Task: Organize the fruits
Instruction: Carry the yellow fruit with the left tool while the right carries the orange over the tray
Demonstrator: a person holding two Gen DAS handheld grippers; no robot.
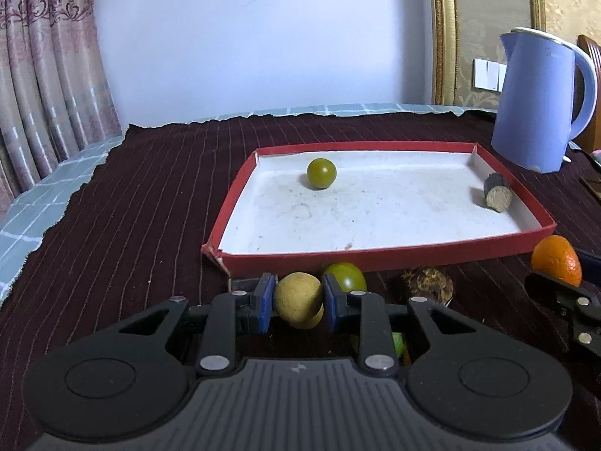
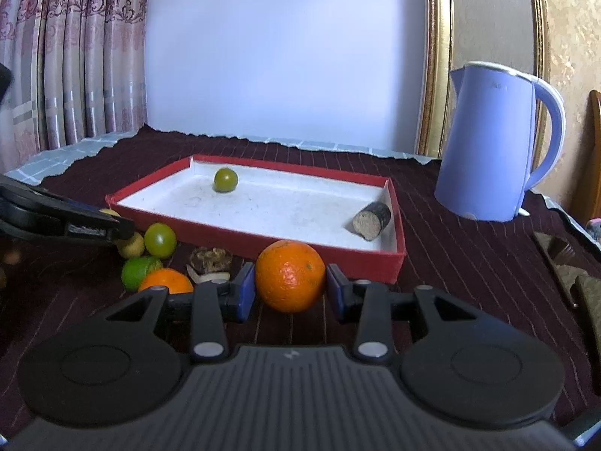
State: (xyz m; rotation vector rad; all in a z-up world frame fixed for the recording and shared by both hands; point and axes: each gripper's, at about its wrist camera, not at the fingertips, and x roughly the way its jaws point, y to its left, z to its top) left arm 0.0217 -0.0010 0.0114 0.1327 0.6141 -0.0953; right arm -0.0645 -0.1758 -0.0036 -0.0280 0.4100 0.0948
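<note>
My left gripper (image 1: 296, 300) is shut on a tan round fruit (image 1: 295, 295), just in front of the red tray's (image 1: 375, 257) near wall. A green fruit (image 1: 347, 276) lies right behind it. In the right wrist view my right gripper (image 2: 291, 293) is shut on an orange (image 2: 290, 276) before the tray (image 2: 255, 240). On the tray's white floor are one green fruit (image 2: 225, 179) and a brown cut cylinder (image 2: 372, 221). Left of the orange lie a green fruit (image 2: 160, 239), a lime (image 2: 139, 272), a second orange (image 2: 165, 282) and a brown knobbly piece (image 2: 209, 259).
A blue kettle (image 2: 492, 143) stands on the dark striped cloth to the right of the tray. Brown flat objects (image 2: 563, 263) lie at the far right. Curtains hang at the left and a white wall is behind the table.
</note>
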